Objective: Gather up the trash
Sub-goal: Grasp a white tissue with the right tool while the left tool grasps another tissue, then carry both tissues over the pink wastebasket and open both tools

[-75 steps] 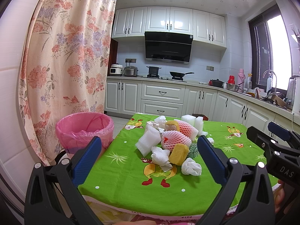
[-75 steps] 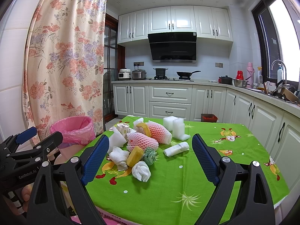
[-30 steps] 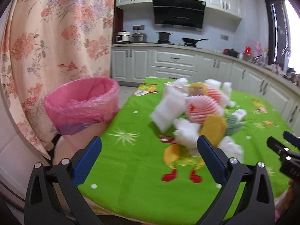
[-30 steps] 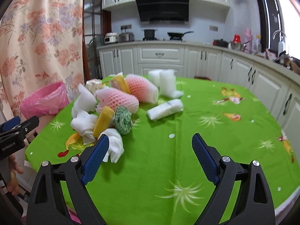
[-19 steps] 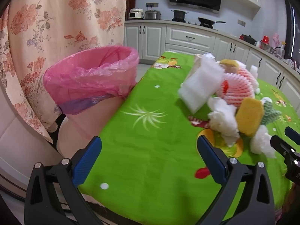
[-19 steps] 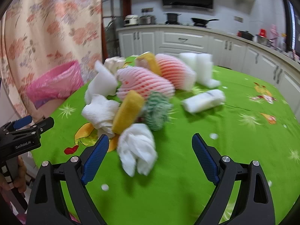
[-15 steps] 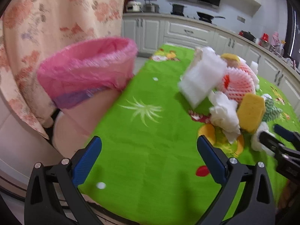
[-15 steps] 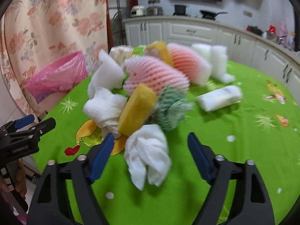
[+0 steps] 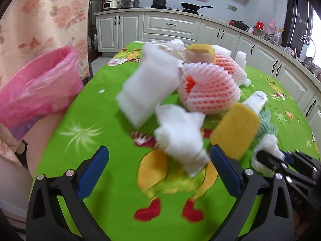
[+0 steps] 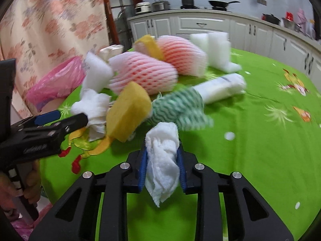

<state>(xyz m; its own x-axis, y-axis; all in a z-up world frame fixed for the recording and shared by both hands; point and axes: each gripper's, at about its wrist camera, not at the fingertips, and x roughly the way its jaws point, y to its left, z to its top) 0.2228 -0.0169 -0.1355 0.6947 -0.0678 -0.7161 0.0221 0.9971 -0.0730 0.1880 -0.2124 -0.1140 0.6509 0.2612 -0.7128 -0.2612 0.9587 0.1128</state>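
Note:
A heap of trash lies on the green tablecloth [image 9: 84, 120]. It holds a crumpled white tissue [image 9: 180, 138], a yellow sponge [image 9: 234, 132], pink foam nets [image 9: 208, 90], a white foam sheet [image 9: 148, 90] and a green striped cloth [image 10: 178, 108]. My right gripper [image 10: 161, 160] is closing, and its blue pads press on a white paper wad [image 10: 162, 150] at the heap's near edge. My left gripper [image 9: 158, 152] stands open just short of the crumpled tissue, with nothing between its fingers. The right gripper [image 9: 270, 160] shows in the left wrist view, at the far right.
A bin with a pink liner [image 9: 38, 92] stands off the table's left edge, in front of a floral curtain [image 9: 50, 14]. A rolled white packet [image 10: 220, 87] and white foam blocks [image 10: 216, 48] lie behind the heap. Kitchen cabinets [image 9: 170, 28] line the back wall.
Both grippers have come forward and down to the heap. The right jaws have gone from wide open to closed on the white paper wad. The left jaws stayed open.

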